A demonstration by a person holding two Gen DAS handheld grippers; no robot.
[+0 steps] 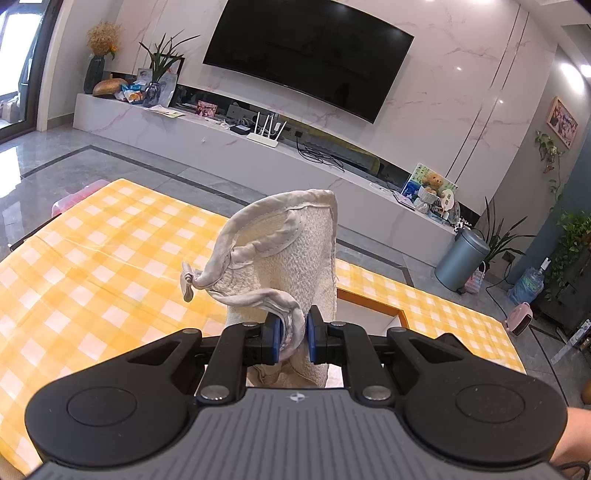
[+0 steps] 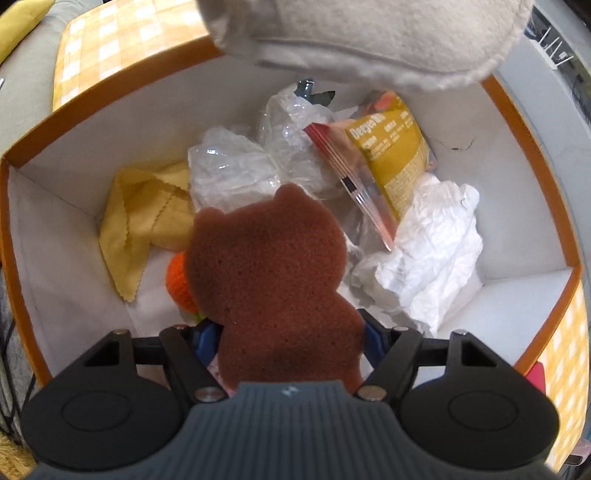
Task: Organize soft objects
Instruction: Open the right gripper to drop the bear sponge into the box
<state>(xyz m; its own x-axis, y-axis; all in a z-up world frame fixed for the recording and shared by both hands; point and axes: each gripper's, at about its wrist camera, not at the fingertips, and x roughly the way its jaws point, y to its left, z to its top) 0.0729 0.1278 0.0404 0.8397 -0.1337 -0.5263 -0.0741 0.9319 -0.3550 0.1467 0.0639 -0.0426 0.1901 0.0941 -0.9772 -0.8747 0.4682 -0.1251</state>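
My left gripper is shut on a cream oven mitt, held upright by its trim above the yellow checked table. The mitt also shows at the top of the right wrist view, hanging over the box. My right gripper is shut on a brown bear-shaped sponge, held over the orange-rimmed white box. In the box lie a yellow cloth, an orange knitted item, crumpled clear plastic, a yellow snack packet and crumpled white paper.
The box corner shows behind the mitt in the left wrist view. Beyond the table are a TV console, a wall TV and a grey bin. A sofa edge with a yellow cushion lies left of the table.
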